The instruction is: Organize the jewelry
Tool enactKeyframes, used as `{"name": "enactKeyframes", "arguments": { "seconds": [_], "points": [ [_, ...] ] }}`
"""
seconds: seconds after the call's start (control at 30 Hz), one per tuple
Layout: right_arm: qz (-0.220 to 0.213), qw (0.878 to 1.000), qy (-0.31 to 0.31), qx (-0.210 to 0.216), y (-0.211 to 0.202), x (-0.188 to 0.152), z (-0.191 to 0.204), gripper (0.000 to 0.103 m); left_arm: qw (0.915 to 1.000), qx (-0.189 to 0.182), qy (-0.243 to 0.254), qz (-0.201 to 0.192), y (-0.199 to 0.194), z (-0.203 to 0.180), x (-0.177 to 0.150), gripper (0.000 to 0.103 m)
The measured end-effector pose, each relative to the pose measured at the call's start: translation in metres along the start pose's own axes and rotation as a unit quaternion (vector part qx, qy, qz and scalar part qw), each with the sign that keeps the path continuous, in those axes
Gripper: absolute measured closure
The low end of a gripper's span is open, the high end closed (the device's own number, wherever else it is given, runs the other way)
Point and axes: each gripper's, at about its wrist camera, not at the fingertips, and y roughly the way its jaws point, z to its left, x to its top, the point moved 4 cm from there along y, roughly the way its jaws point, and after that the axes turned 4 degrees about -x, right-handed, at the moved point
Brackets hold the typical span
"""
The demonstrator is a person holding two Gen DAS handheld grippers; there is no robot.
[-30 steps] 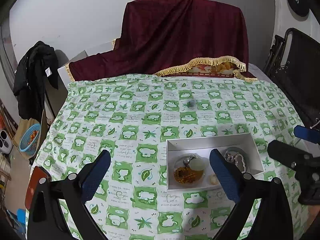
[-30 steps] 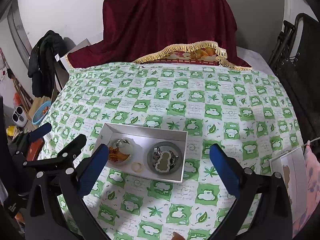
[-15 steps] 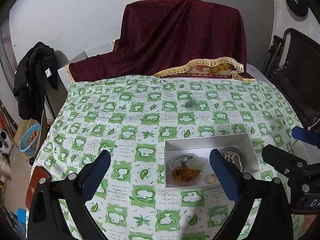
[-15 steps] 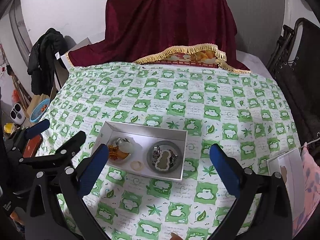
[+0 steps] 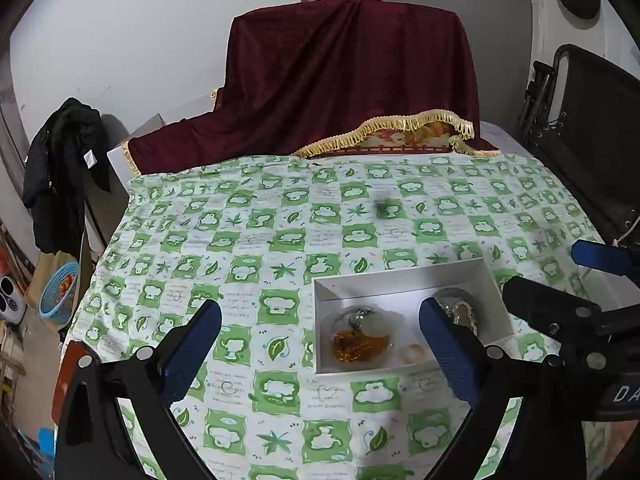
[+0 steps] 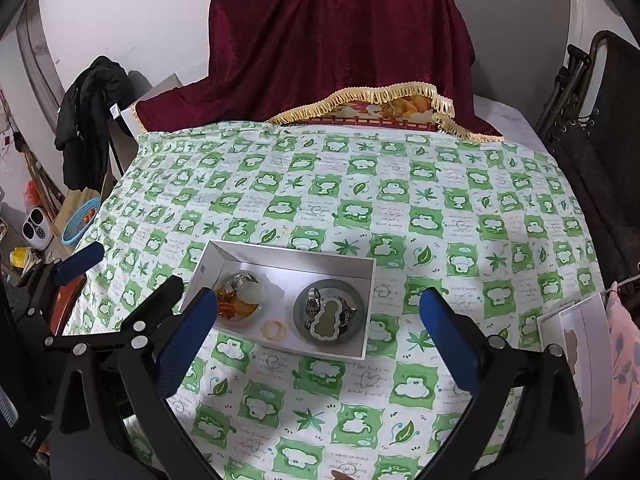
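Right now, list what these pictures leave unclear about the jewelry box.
- Left wrist view: the left tool's right finger covers most of the right dish.
- Right wrist view: the right tool's left finger hides part of the amber piece.
- Both views: the silver pieces are too small to identify.
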Motion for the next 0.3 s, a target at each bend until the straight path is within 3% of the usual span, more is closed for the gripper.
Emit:
{"name": "enactKeyframes", "arguments": {
  "seconds": [0.3],
  "points": [
    [-0.001,1.0,0.012,0.0,-0.0007,0.0016,-0.0067,0.005,0.9998,0.01,-0.018,0.005,0.0007,0.0093,0.0018,0.003]
  ]
}}
